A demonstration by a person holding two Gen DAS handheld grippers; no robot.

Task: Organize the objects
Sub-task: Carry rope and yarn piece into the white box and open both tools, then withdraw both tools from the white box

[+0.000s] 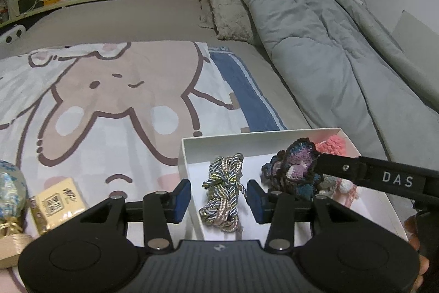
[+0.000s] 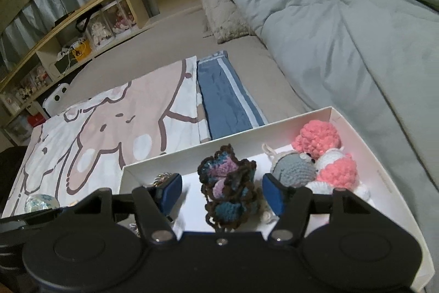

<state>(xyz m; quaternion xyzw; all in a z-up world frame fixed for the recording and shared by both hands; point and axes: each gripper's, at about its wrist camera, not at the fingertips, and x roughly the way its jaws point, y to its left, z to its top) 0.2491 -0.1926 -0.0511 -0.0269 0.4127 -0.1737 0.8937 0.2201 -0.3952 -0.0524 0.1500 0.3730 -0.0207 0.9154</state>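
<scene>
Currently, the crocheted flower (image 2: 229, 187), worked in blue, purple and teal yarn with a dark brown ruffled edge, is sitting inside the white box (image 2: 370, 155), standing up on its edge near the box's middle. The right gripper (image 2: 222, 194) is hovering with its jaws spread apart, one blue pad on each side of the flower, and neither pad is pressing on the yarn. In the left wrist view the same flower (image 1: 293, 169) is showing in front of the right gripper's black arm, which is covering part of its right edge.

The twisted cord bundle (image 1: 223, 191), in pale blue, beige and gold strands, is lying in the left part of the box (image 1: 192, 155). The left gripper (image 1: 218, 197) is standing open with its pads on either side of the bundle; the left pad is sitting just outside the box wall.

To the right of the flower, a pink crocheted ball (image 2: 318, 137), a grey crocheted toy (image 2: 295, 170) and a pink-and-white crocheted piece (image 2: 336, 169) are lying close together in the right part of the box. Their full shapes are hard to make out, as they are overlapping one another.

The box is resting on a cartoon-print blanket (image 1: 109, 89). A yellow packet (image 1: 56, 203) and a blue-patterned pouch (image 1: 9, 188) are lying on the blanket at lower left, the pouch being cut off by the frame edge. A grey duvet (image 1: 329, 45) is lying beyond the box.
</scene>
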